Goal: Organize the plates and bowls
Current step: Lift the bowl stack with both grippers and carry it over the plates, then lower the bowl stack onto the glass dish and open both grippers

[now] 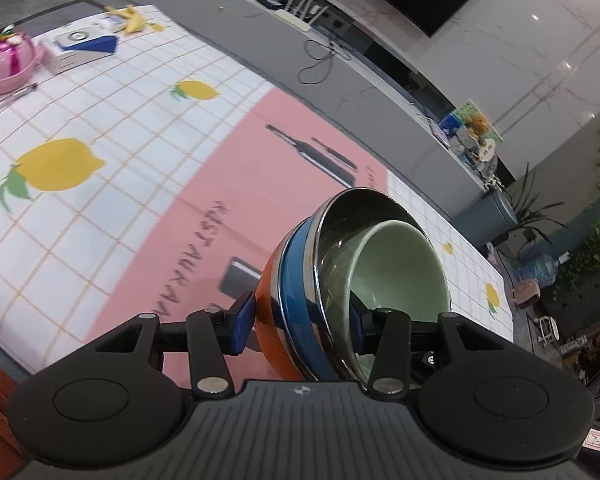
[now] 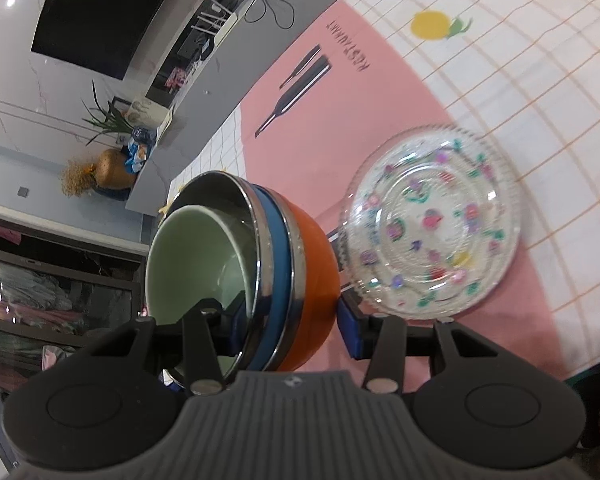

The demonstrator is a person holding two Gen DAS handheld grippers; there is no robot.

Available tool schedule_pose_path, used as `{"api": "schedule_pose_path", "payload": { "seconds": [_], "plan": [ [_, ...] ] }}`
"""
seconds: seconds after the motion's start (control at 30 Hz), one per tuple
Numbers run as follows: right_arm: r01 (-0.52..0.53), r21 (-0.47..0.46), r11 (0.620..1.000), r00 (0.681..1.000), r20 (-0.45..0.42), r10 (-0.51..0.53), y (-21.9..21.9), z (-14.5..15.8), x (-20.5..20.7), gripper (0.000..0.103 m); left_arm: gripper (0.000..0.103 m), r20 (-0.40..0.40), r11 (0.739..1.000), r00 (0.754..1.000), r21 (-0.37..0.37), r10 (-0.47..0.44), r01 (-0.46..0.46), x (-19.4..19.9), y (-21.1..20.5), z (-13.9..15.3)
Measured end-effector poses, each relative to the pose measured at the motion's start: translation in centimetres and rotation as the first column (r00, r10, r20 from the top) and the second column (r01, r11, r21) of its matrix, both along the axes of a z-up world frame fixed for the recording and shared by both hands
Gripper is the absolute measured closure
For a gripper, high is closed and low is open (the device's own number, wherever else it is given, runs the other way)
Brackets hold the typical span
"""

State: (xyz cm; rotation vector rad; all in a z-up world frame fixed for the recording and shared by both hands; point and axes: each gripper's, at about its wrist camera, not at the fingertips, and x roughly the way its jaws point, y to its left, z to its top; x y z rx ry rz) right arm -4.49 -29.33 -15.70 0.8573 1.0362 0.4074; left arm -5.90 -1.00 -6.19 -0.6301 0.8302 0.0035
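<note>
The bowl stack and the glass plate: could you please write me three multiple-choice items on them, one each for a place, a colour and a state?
1. Where does the glass plate lie?
A. on the tablecloth, beside the bowls
B. inside the bowls
C. on the floor

2. What colour is the innermost bowl of the bowl stack?
A. orange
B. pale green
C. white

3. How is the stack positioned?
A. upright and flat on the table
B. tipped on its side, its wall between the fingers of the left tool
C. upside down on the plate

Answers:
1. A, the plate rests on the cloth next to the orange outer bowl.
2. B, green shows inside the steel rim.
3. B, the opening faces sideways.
</note>
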Motion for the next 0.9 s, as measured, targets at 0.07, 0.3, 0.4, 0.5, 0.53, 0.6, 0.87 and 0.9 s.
{"api": "schedule_pose_path", "payload": {
  "seconds": [0.07, 0.3, 0.4, 0.5, 0.53, 0.6, 0.87, 0.9],
  "plan": [
    [0.010, 0.006, 1.000, 1.000, 0.003, -0.010, -1.2, 0.1, -0.1, 0.057, 0.051, 0.003, 1.000, 1.000, 0.001, -0.016, 0.016, 0.4, -1.0, 0.2],
    [0.044, -0.008, 0.999, 0.999, 0.002, -0.044, -4.7, 0.2, 1.0, 0.057, 0.051, -0.015, 0.997, 0.997, 0.001, -0.077, 0.077, 2.7, -4.4, -0.6],
    [0.056, -0.007, 0.998, 0.998, -0.010, -0.056, -5.9, -0.4, 1.8, 0.057, 0.051, -0.033, 0.995, 0.994, 0.001, -0.102, 0.102, 3.5, -5.4, -1.4],
    [0.068, -0.018, 0.998, 0.997, -0.029, -0.068, -6.7, -1.1, 2.3, 0.057, 0.050, -0.067, 0.992, 0.990, -0.006, -0.123, 0.123, 4.3, -6.0, -2.5],
    [0.069, -0.021, 0.997, 0.997, -0.038, -0.070, -7.0, -1.3, 2.4, 0.057, 0.051, -0.076, 0.992, 0.989, -0.010, -0.129, 0.129, 4.4, -6.2, -2.9],
    [0.073, -0.028, 0.997, 0.996, -0.052, -0.074, -7.4, -1.9, 2.6, 0.057, 0.051, -0.098, 0.991, 0.986, -0.015, -0.132, 0.131, 4.7, -6.4, -3.4],
    [0.071, -0.048, 0.996, 0.995, -0.061, -0.073, -7.5, -2.7, 3.0, 0.057, 0.051, -0.119, 0.991, 0.984, -0.016, -0.135, 0.134, 4.6, -6.6, -4.1],
    [0.069, -0.053, 0.996, 0.996, -0.059, -0.072, -7.5, -2.8, 3.0, 0.057, 0.051, -0.121, 0.991, 0.983, -0.018, -0.135, 0.134, 4.6, -6.6, -4.2]
  ]
}}
